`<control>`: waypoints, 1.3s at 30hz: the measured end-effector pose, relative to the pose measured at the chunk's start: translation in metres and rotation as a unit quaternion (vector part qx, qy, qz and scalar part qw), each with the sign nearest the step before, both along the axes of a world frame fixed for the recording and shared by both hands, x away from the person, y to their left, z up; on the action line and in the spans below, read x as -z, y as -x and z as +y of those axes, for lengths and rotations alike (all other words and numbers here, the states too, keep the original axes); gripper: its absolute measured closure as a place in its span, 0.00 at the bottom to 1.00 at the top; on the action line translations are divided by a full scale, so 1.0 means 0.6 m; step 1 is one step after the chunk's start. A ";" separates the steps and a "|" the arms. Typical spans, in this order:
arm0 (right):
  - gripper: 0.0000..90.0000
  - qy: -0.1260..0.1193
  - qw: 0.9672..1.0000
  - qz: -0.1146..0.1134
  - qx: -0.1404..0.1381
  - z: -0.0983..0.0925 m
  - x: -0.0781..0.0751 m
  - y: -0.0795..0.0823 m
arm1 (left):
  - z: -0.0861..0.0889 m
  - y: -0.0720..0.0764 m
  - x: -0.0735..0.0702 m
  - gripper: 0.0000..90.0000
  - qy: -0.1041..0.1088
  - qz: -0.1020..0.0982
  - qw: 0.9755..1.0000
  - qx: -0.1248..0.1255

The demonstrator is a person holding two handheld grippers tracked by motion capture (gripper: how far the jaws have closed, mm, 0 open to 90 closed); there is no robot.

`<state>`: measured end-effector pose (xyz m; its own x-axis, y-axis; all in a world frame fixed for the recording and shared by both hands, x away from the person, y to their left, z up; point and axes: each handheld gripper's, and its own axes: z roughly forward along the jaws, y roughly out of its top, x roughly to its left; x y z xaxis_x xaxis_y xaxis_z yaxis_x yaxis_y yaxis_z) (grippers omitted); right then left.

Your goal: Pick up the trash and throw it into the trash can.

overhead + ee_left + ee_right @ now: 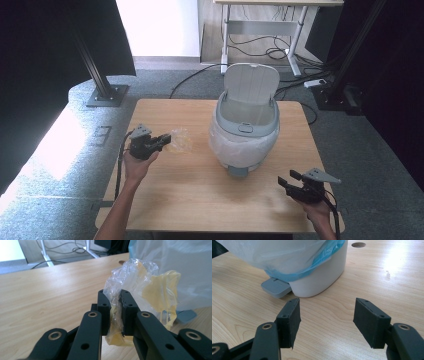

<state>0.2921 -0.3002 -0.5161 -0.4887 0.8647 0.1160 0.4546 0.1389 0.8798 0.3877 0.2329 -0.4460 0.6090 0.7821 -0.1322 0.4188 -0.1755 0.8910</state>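
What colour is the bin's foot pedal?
Grey; the foot pedal shows best in the right gripper view.

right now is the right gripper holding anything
No, the right gripper has its fingers spread apart over bare table.

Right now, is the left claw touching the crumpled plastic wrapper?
Touching. In the left gripper view, the left claw has both jaws closed on the crumpled plastic wrapper, which is squeezed between them and bulges out above.
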 end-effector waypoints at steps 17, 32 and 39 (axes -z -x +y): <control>0.42 0.008 1.000 0.008 -0.003 0.006 0.009 -0.005 | -0.010 0.016 -0.073 0.89 0.024 -0.032 0.999 0.033; 0.42 0.012 1.000 0.010 -0.001 0.005 0.012 -0.005 | -0.040 0.021 -0.126 0.89 0.033 -0.055 0.997 0.052; 0.42 0.013 1.000 0.011 0.000 0.003 0.012 -0.005 | -0.057 0.022 -0.148 0.89 0.028 -0.065 0.996 0.062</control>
<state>0.2948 -0.2982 -0.5232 -0.4857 0.8678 0.1050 0.4739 0.1605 0.8658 0.3744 0.1988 -0.3570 0.7149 0.6937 -0.0877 0.2777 -0.1666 0.9461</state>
